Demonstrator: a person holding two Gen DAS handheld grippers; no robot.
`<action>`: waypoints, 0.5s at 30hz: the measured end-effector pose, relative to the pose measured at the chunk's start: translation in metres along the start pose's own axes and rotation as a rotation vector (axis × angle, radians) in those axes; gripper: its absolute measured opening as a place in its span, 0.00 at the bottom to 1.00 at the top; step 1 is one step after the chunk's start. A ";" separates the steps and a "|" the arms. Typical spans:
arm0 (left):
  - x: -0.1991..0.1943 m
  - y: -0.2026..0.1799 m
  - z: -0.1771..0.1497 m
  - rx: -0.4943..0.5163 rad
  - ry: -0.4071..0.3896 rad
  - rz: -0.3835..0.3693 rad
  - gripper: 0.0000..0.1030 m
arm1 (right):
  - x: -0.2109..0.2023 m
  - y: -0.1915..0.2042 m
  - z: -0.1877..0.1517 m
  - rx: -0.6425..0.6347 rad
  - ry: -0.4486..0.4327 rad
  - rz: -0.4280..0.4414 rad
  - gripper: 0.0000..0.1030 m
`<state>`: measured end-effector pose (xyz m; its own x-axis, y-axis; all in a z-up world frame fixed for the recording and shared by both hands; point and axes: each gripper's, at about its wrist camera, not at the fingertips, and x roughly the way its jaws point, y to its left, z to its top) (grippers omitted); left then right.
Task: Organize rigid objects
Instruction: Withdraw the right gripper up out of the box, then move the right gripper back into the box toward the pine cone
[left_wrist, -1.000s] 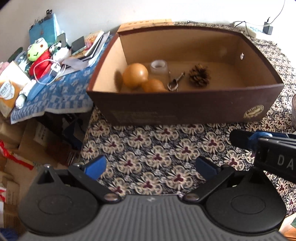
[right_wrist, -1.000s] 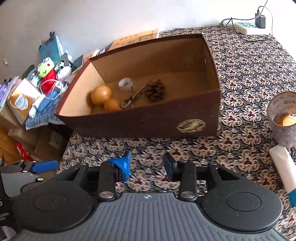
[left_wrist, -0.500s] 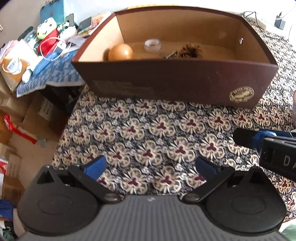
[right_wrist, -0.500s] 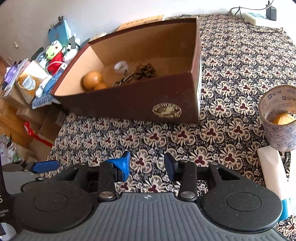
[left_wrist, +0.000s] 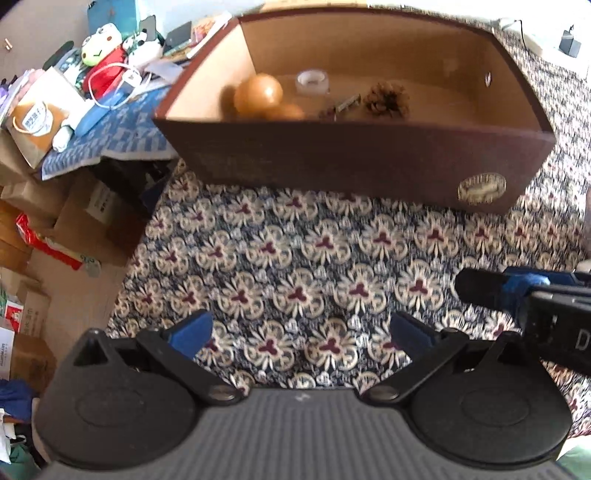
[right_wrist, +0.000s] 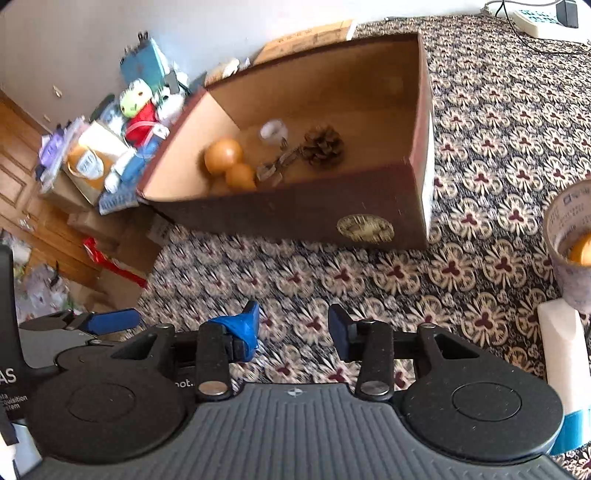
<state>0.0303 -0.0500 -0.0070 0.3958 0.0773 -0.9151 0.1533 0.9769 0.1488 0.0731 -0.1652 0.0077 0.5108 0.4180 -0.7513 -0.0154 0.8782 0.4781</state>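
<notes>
A dark brown open box (left_wrist: 354, 158) stands on the flowered cloth (left_wrist: 295, 258); it also shows in the right wrist view (right_wrist: 295, 218). Inside lie an orange ball (left_wrist: 258, 94), a smaller orange ball (left_wrist: 286, 110), a tape roll (left_wrist: 312, 81), a metal clip (left_wrist: 341, 105) and a pine cone (left_wrist: 386, 99). My left gripper (left_wrist: 301, 332) is open and empty above the cloth, in front of the box. My right gripper (right_wrist: 293, 326) is open and empty, to the right of the left one.
A paper cup (right_wrist: 570, 243) holding an orange thing and a white tube (right_wrist: 561, 350) stand at the right. A side table with toys and a bag (left_wrist: 88, 92) lies left of the box. Cardboard boxes (left_wrist: 55, 229) are on the floor at left. A power strip (right_wrist: 543, 22) lies at far right.
Both grippers have drifted and tilted in front of the box, so that its inside shows more again. Both stay open and empty; nothing in the box has moved.
</notes>
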 end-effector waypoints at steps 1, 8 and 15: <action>-0.003 0.002 0.004 0.000 -0.010 -0.004 0.99 | -0.003 0.003 0.005 0.003 -0.014 0.006 0.24; -0.028 0.016 0.039 0.036 -0.115 -0.032 0.99 | -0.017 0.021 0.037 0.037 -0.131 0.002 0.24; -0.035 0.031 0.084 0.085 -0.204 -0.069 0.99 | -0.007 0.031 0.064 0.077 -0.220 -0.049 0.25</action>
<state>0.0969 -0.0388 0.0614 0.5550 -0.0394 -0.8309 0.2583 0.9576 0.1272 0.1236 -0.1554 0.0571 0.6845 0.3067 -0.6614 0.0757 0.8724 0.4828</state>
